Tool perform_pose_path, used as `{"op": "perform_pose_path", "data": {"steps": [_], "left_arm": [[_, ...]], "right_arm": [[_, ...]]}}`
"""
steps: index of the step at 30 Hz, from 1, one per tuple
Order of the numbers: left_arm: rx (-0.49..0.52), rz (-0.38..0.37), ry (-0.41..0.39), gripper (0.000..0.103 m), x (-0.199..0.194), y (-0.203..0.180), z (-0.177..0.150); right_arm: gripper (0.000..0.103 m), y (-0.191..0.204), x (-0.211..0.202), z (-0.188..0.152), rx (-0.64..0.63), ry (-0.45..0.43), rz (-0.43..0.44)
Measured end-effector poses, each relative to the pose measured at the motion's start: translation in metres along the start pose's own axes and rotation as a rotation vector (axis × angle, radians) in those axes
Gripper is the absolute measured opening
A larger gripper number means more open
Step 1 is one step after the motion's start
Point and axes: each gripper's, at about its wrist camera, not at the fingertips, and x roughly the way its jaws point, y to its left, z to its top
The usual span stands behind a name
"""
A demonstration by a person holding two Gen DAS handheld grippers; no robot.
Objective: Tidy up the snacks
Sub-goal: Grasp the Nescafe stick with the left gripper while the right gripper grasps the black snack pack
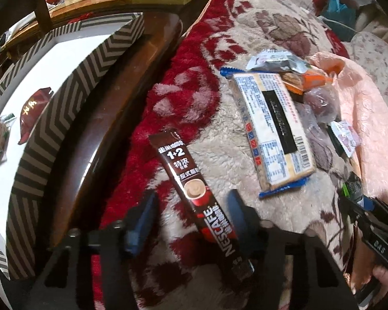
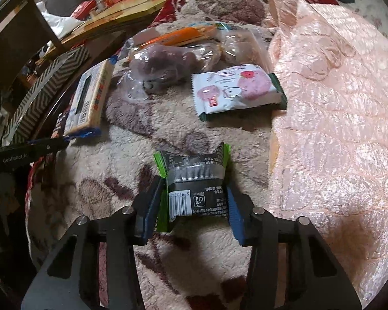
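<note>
Left tool [image 1: 191, 222]: fingers lying apart, coffee stick [image 1: 194, 196] between them. Right tool [image 2: 192, 206]: clamping black-green packet [image 2: 194, 188] over blanket [image 2: 116, 170].

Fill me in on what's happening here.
A person is sorting snacks off a blanket with two tongs. The left tongs straddle a Nescafe stick, not visibly clamped. The right tongs grip a black-and-green packet. More snacks lie beyond, and a striped box to the left already holds a couple.
</note>
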Motion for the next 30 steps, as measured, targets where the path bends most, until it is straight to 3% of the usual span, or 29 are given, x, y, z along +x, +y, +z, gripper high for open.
{"op": "perform_pose_path", "data": {"steps": [1,2,6,18,30], "left_arm": [[-0.003,-0.004,-0.005,0.032,-0.003,0.003,-0.001],[-0.001,0.011,-0.006,0.024,-0.004,0.006,0.001],[0.013,-0.033,-0.001,0.012,-0.007,0.014,0.0],[0.054,-0.1,-0.013,0.011,-0.028,0.006,-0.006],[0.061,-0.06,-0.082,0.011,-0.055,0.01,0.002]], "right_arm": [[0.038,0.001,-0.001,0.0,-0.004,-0.001,0.001],[0.038,0.003,-0.003,-0.001,-0.009,-0.005,0.006],[0.038,0.01,-0.003,-0.001,-0.026,0.002,0.018],[0.038,0.027,-0.02,0.001,-0.028,-0.033,0.091],[0.038,0.066,-0.035,0.018,-0.105,-0.074,0.129]]}}
